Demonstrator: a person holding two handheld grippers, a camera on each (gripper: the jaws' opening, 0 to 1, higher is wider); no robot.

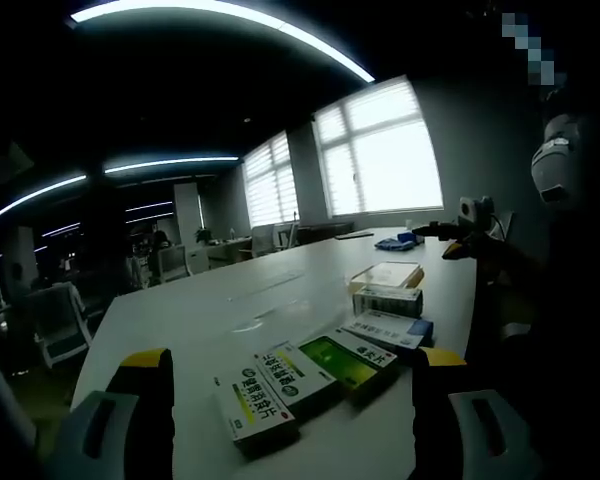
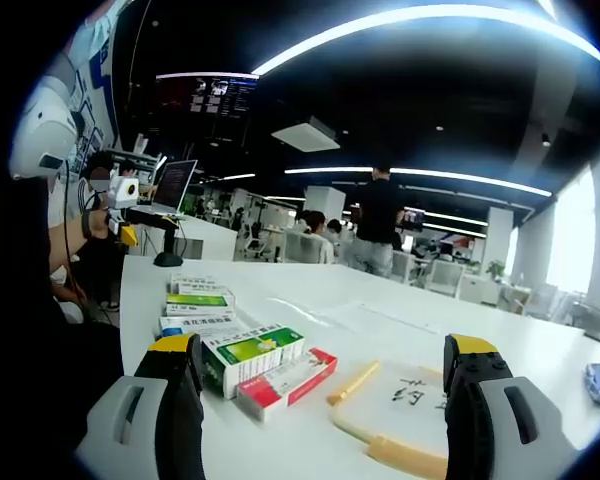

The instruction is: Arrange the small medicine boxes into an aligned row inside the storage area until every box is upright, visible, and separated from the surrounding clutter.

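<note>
Both grippers hang over the white table point(image 2: 310, 300) with jaws spread wide and nothing between them. In the left gripper view, the left gripper point(image 1: 292, 372) looks onto the medicine boxes point(image 1: 320, 370) lying flat in a loose line on the table, a stacked pair point(image 1: 387, 290) beyond them. In the right gripper view, the right gripper point(image 2: 325, 362) faces a green box point(image 2: 252, 352) beside a red-edged box point(image 2: 287, 382); just right lies what may be a wooden-rimmed tray point(image 2: 405, 415).
</note>
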